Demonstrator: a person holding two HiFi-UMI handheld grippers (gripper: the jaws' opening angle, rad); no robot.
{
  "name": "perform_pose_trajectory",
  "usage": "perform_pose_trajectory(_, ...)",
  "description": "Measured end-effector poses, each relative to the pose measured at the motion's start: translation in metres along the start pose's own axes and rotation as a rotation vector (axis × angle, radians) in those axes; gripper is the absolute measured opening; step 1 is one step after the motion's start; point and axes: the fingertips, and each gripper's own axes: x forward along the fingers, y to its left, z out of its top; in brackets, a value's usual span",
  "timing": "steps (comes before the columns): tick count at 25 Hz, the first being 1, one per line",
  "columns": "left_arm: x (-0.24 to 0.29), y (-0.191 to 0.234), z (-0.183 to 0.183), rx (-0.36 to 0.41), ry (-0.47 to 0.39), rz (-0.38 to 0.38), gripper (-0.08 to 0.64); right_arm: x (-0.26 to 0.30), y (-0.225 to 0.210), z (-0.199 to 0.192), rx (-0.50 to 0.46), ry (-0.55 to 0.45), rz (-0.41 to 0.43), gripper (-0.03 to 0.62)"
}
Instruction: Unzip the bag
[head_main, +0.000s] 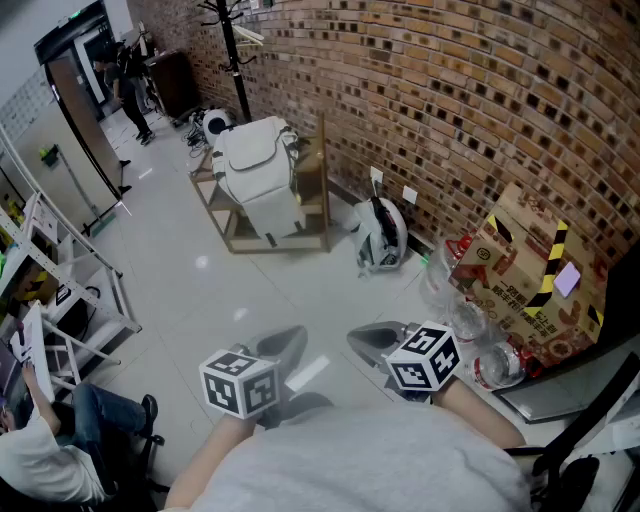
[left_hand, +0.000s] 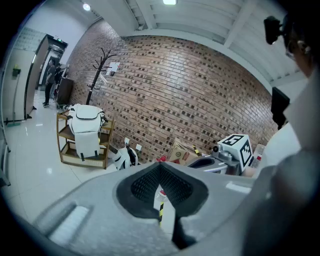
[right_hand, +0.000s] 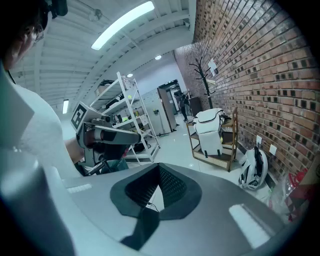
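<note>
At the bottom of the head view, the person's grey shirt (head_main: 380, 460) covers most of both arms. A seated person (head_main: 50, 440) at lower left is cut off by the frame edge. The white backpack (head_main: 258, 165) on the wooden rack (head_main: 318, 200), upper centre, is too small to show its zip. A standing figure (head_main: 130, 85) by the upper-left doorway is too small to make out. At the right gripper view's lower right, something red (right_hand: 300, 182) is cut by the lens edge.

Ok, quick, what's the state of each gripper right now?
Left gripper: closed, nothing between its jaws.
Right gripper: closed, holding nothing.
</note>
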Motion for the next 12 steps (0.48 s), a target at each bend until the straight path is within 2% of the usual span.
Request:
perform_pose_trajectory(6, 0.007, 0.012, 0.001, -0.005, 0.014, 0.004, 0.002, 0.010, -0.009, 0.003, -0.002, 0.004, 0.013, -0.002)
perform_pose_trajectory(12, 0.020, 0.051, 0.009, -0.036, 0.019, 0.012, 0.002, 0.040, -0.031, 0.012, 0.012, 0.030, 0.020, -0.002)
